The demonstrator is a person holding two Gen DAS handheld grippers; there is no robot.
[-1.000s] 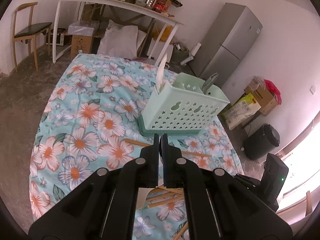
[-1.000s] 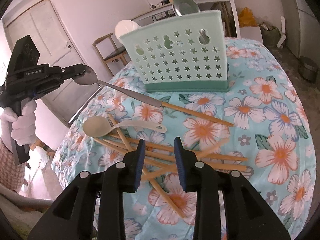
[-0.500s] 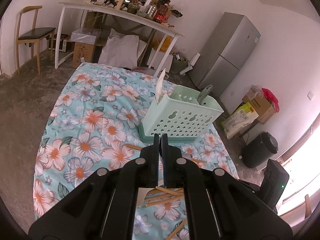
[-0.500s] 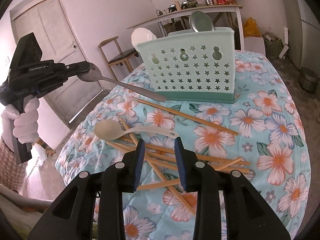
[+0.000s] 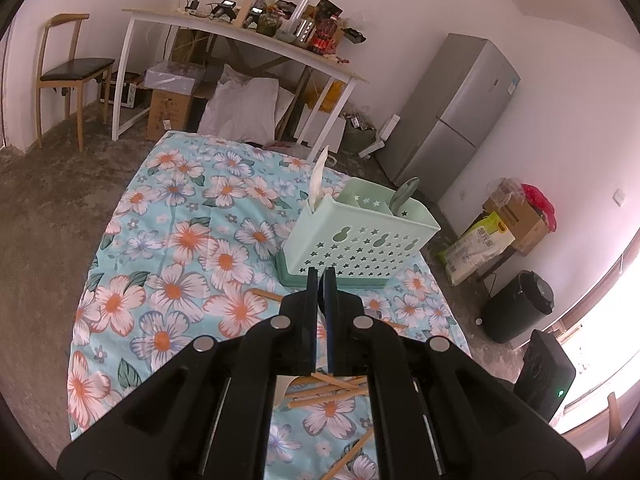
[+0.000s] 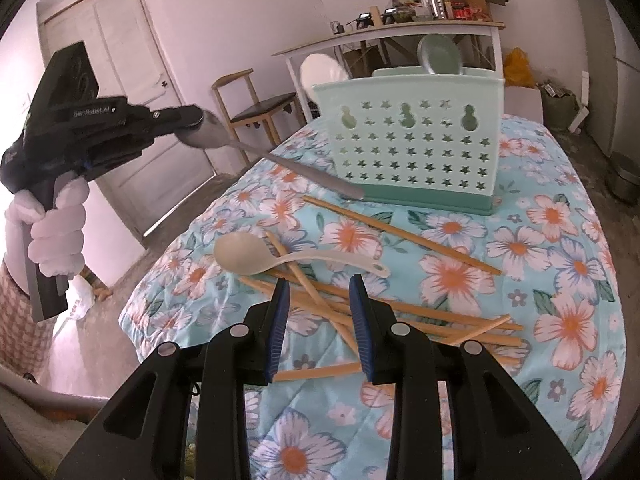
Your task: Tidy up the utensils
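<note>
Two grippers work near the caddy, a mint holder standing on the floral cloth. The left gripper, in a gloved hand, is clamped on the bowl of a metal spoon lifted clear of the cloth, its handle slanting down toward the caddy's base. The right gripper hangs part-open and empty above the chopsticks scattered in front of the caddy. A cream spoon lies across them. Two utensils already stand in the caddy.

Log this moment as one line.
left gripper: shut on metal spoon | right gripper: open, above chopsticks | caddy: two spoons in
</note>
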